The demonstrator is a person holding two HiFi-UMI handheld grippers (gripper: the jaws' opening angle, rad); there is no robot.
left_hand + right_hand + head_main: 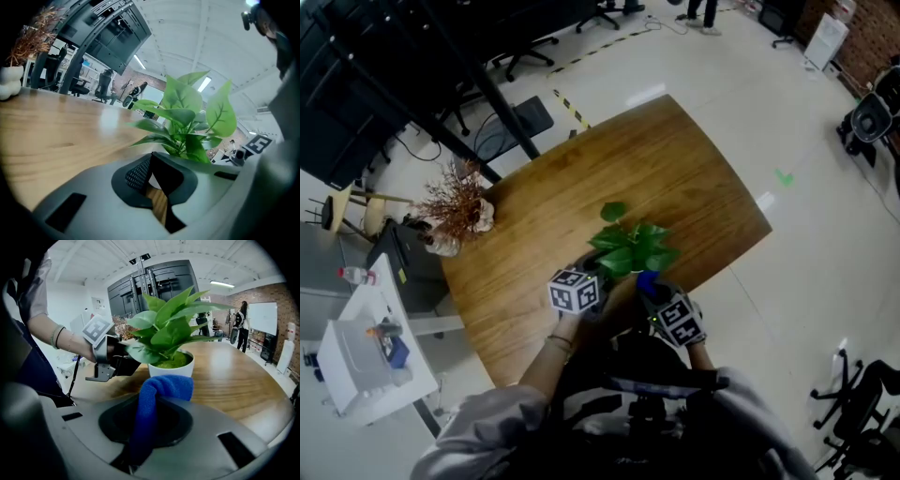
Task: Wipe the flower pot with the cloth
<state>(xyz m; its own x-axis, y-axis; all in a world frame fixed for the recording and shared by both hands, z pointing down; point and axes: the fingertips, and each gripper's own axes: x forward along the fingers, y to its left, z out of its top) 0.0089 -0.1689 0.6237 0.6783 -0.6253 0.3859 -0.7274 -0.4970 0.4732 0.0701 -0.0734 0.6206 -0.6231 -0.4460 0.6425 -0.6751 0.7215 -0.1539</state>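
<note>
The flower pot (169, 371), round, smooth and white, stood near the glossy wooden table's (675, 159) near edge, with broad green leaves (168, 329) rising from it. The left gripper (154, 183) pinched its wall from the side. The right gripper (149, 414) clamped a nubby blue cloth (157, 397), folded over just before the pot.
</note>
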